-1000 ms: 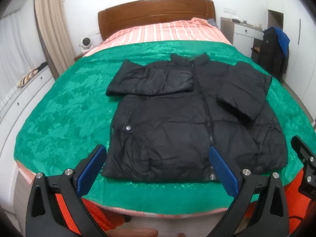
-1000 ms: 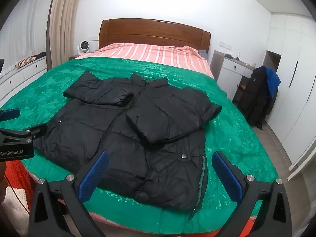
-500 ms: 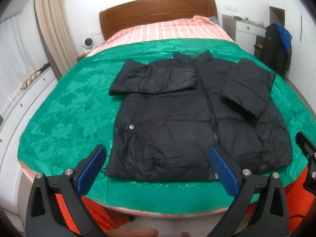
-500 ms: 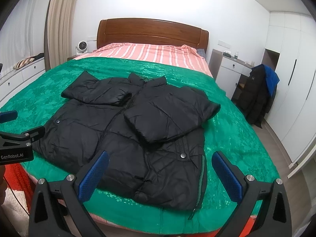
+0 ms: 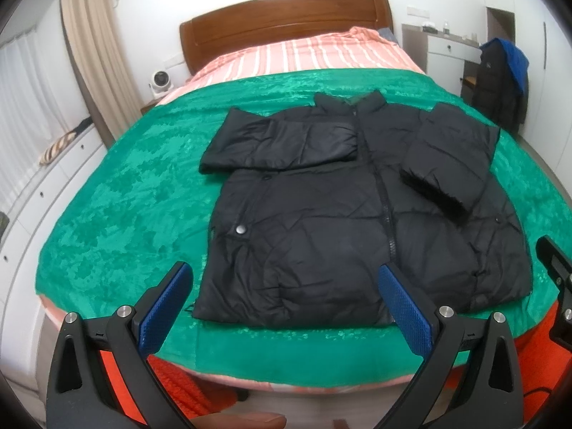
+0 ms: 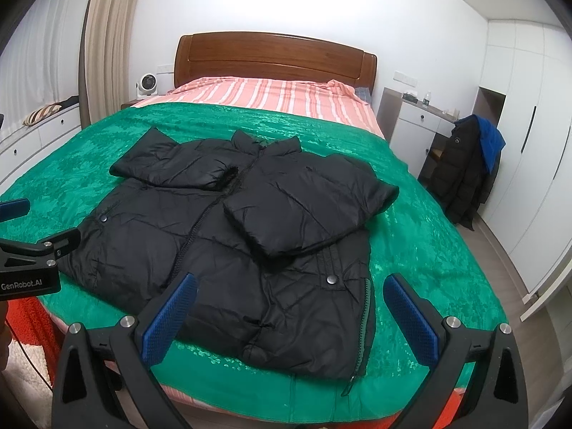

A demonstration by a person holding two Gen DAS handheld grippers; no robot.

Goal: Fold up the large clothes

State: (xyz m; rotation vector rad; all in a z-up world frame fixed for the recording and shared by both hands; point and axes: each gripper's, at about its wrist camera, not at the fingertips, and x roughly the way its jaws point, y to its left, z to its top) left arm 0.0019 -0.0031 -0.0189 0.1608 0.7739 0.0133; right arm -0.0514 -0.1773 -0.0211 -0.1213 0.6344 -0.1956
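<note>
Left gripper (image 5: 282, 296) & right gripper (image 6: 289, 307) both wide apart, empty, off the bed. Black jacket (image 6: 232, 246) flat on green blanket (image 5: 136, 193), zipped, both sleeves folded in.

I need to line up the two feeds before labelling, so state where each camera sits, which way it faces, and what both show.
Left wrist: sits on the left gripper at the foot of the bed, facing the headboard over the black jacket; its own open blue-padded fingers show, and the right gripper's edge at right.
Right wrist: sits on the right gripper, further right, facing the same way; its own open fingers and the left gripper's side show.
Shared: jacket, green blanket, headboard.
</note>
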